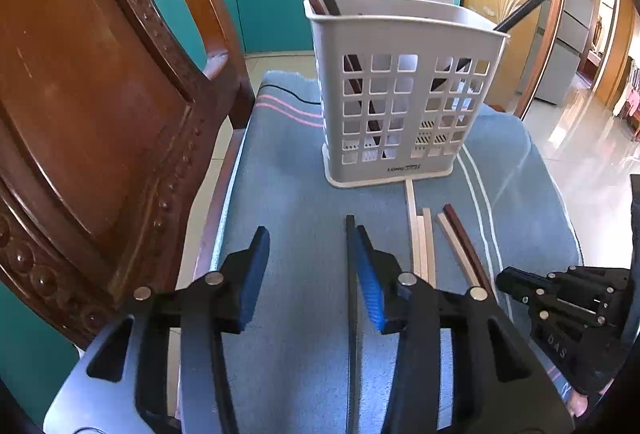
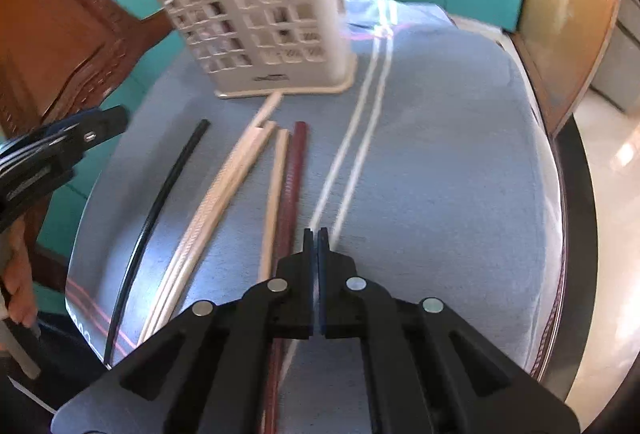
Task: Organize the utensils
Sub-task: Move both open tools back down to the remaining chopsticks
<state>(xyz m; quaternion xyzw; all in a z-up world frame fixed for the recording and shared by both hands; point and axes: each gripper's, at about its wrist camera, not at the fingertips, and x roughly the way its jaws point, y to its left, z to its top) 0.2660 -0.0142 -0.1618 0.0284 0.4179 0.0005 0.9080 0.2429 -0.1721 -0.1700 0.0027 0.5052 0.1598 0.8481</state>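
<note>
1. Left gripper was part open w/ nothing clamped; a black chopstick lay along its right-hand finger, pads not pressing it.
2. Right gripper was fully closed, empty, just beside a dark red chopstick.
3. Pale chopsticks lay loose on the blue towel, near the utensil holder.
4. Sticks looked light, stiff, prob. slippery: grip mid-shaft.

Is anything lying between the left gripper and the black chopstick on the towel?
No, nothing visible. The left gripper is open, and the black chopstick runs along the inner face of its right finger on bare towel. The pale chopsticks lie to its right.
</note>
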